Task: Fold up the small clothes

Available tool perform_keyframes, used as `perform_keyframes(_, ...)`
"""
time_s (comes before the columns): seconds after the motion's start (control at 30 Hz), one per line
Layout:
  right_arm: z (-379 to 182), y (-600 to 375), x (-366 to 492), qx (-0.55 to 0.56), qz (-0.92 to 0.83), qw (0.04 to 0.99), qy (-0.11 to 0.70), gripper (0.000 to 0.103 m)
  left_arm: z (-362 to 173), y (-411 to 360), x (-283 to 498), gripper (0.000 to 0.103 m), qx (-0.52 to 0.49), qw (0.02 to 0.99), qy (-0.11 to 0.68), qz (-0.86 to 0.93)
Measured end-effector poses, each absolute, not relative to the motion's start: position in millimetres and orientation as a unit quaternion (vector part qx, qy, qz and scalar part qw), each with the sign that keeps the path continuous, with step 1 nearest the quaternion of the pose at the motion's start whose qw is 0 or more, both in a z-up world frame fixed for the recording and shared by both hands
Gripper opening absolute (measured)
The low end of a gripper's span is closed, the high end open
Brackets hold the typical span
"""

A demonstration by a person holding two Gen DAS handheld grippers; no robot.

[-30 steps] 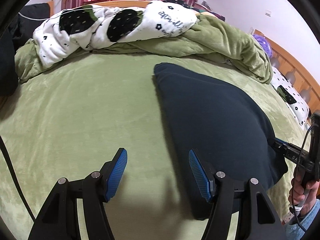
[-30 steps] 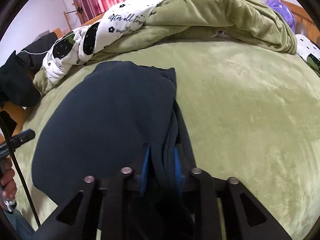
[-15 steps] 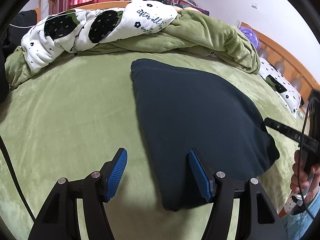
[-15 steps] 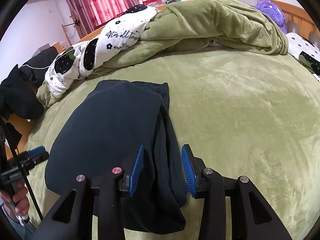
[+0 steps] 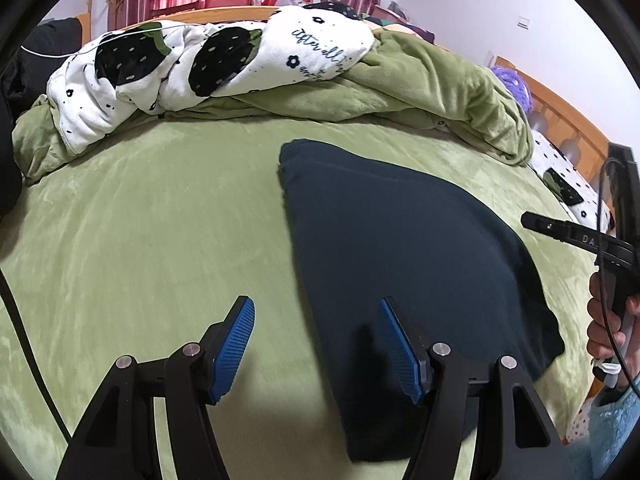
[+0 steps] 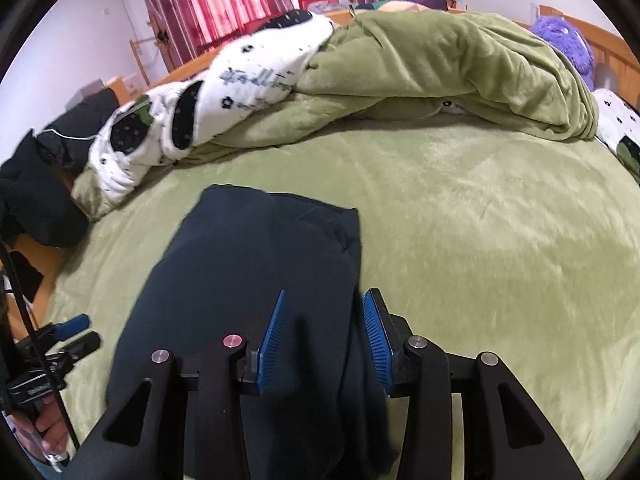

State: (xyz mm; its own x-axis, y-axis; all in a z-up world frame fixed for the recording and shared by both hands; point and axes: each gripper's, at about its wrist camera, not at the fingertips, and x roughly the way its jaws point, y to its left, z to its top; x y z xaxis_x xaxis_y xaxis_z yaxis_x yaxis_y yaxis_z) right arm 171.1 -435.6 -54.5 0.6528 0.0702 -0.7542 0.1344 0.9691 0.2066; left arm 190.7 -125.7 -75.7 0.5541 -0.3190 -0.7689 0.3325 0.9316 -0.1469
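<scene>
- A dark navy garment (image 5: 408, 248) is lying on the green bed (image 5: 152, 224), folded lengthwise into a long narrow shape running from about 6 o'clock up toward 12 in the right wrist view (image 6: 256, 280).
- One smooth layer is lying over the rest, with a doubled edge showing along the garment's right side in the right wrist view; I judge that at least one fold is already made.
- The right tool (image 6: 324, 332) is sitting with its blue pads apart, straddling the garment's near right edge; the cloth is lying between the pads, but they are not pinching it.
- The left tool (image 5: 316, 344) is wide open and holding nothing; its right pad is hovering over the garment's near left edge, its left pad over bare bed.
- What seems left: a crosswise fold, bringing the near end up toward the far end at 12 o'clock, then a tidy-up.
- A rumpled green blanket (image 6: 440, 64) and a white quilt with black strawberries (image 5: 200, 64) are lying along the far side, at 12 o'clock, well apart from the garment.
</scene>
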Motion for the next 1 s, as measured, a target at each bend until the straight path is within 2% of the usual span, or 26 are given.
perform_keyframes(0.3,-105,-466,236,0.216,0.015,0.859,0.464,0.043,-105,-135,243,0.062,0.005,0.877,0.443,-0.183)
perform_keyframes(0.43,-114,-454,250,0.223,0.032,0.854,0.469,0.042,-116,-135,252,0.062,-0.005,0.877,0.445,-0.183)
perform_keyframes(0.5,-114,-444,254,0.2,0.034,0.858,0.473,0.03,-118,-134,255,0.062,-0.012,0.876,0.444,-0.186)
perform_keyframes(0.53,-111,-439,253,0.181,0.037,0.862,0.471,0.028,-118,-133,255,0.062,-0.014,0.876,0.444,-0.186)
perform_keyframes(0.6,-103,-430,251,0.136,0.033,0.875,0.464,0.015,-117,-132,256,0.062,-0.018,0.876,0.445,-0.186)
perform_keyframes(0.77,-78,-426,238,0.085,0.025,0.91,0.405,0.008,-109,-134,251,0.062,-0.016,0.878,0.437,-0.194)
perform_keyframes(1.0,-31,-431,238,0.062,0.031,0.945,0.321,0.006,-99,-141,249,0.062,-0.014,0.882,0.425,-0.204)
